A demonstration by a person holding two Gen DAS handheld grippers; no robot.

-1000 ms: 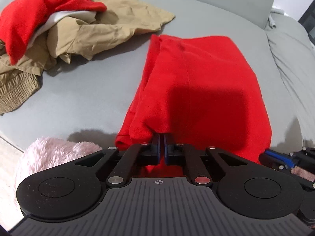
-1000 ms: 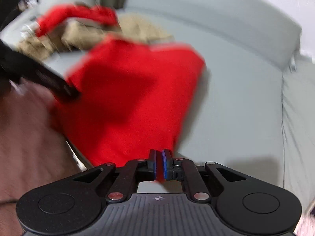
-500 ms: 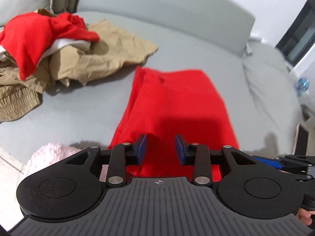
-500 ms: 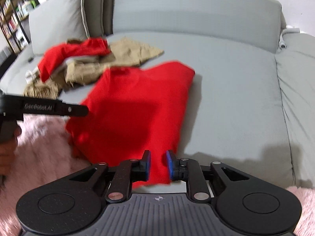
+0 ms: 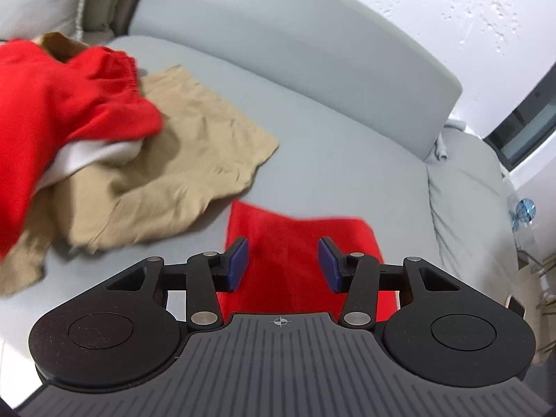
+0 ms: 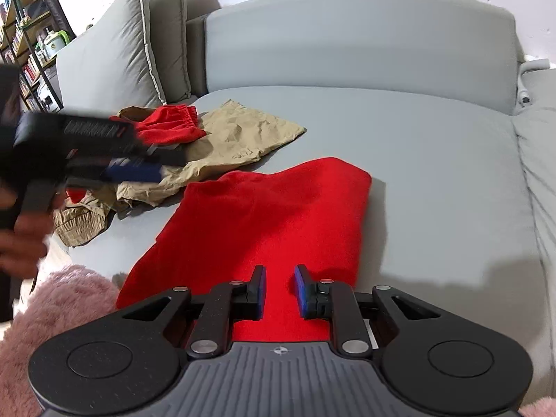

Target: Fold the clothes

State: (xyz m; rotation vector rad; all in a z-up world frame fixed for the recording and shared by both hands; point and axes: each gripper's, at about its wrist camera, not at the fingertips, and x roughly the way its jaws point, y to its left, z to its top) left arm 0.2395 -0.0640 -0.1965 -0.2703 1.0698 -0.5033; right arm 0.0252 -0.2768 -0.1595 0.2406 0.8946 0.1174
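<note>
1. While the folded red garment (image 6: 274, 215) lay flat on the grey sofa seat (image 6: 434, 160), the right gripper (image 6: 280, 290) hovered over its near end, jaws slightly apart, with nothing pinched between them.
2. The left gripper (image 5: 283, 264) stood wider, its blue pads (image 5: 239, 256) clear of the cloth below; both pairs of jaws had just been opening.
3. A heap of tan clothes (image 5: 166, 173), with a white piece and a red waistband garment (image 5: 69, 104) on top, sat just beside the folded garment's far left corner.
4. A pink fluffy rug (image 6: 52, 312) lay before the sofa.
</note>
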